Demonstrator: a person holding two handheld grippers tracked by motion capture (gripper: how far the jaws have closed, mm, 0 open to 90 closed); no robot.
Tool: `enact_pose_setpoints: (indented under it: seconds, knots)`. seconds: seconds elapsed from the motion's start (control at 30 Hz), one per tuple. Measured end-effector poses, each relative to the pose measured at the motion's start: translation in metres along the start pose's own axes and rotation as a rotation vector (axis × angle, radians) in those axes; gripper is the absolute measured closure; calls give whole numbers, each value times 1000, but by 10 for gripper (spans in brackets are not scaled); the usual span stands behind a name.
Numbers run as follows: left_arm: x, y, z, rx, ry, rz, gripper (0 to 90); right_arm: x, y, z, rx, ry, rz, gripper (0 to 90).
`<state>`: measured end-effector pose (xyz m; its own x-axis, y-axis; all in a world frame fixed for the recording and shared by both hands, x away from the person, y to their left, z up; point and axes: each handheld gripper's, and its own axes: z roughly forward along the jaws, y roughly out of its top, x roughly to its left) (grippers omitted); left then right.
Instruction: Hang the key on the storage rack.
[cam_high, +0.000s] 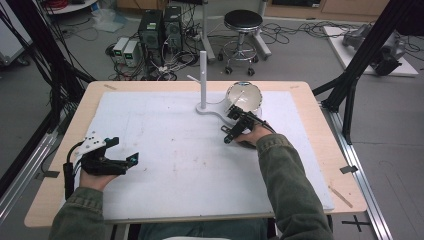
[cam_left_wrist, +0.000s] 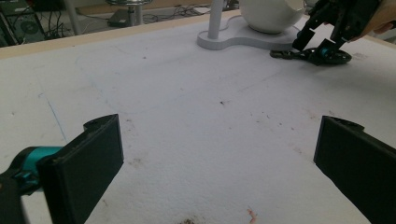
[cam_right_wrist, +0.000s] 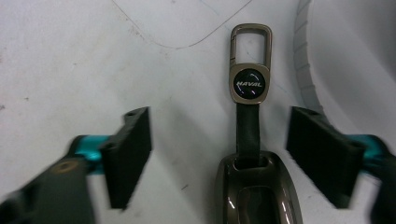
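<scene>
A car key fob (cam_right_wrist: 254, 189) lies on the white mat between the right gripper's jaws, its lower body cut off by the bottom edge of the right gripper view; beyond its strap, the round badge (cam_right_wrist: 249, 83) carries lettering too small to read with certainty. Right of the fob, a white stand base (cam_right_wrist: 306, 70) runs out past the frame's edge. In the high view, the right gripper (cam_high: 234, 131) and the hand (cam_high: 255, 134) behind it cover the fob, and the bowl (cam_high: 244, 96) just beyond hides part of that base. The gripper's left jaw blurs toward the camera.
</scene>
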<state>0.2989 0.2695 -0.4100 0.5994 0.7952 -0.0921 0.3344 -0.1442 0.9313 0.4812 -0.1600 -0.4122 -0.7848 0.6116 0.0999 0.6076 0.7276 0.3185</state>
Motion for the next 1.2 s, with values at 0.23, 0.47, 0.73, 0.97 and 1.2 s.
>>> enact_pose_setpoints:
  seconds: [0.23, 0.47, 0.73, 0.97, 1.2]
  knots:
    - [2, 0, -1, -3, 3, -8, 19, -2, 0, -1, -4, -45, 10, 425]
    - [3, -1, 0, 10, 2, -9, 19, -3, 0, 0, 14, -68, 5, 536]
    - [4, 0, -1, 6, 13, -12, 19, -7, 1, 1, 14, -83, 40, 705]
    - [5, 0, -2, 0, 18, -19, 19, -6, 1, 0, 16, -87, 26, 829]
    - [6, 0, -3, 2, 23, -24, 19, -5, 0, -1, 10, -76, 9, 840]
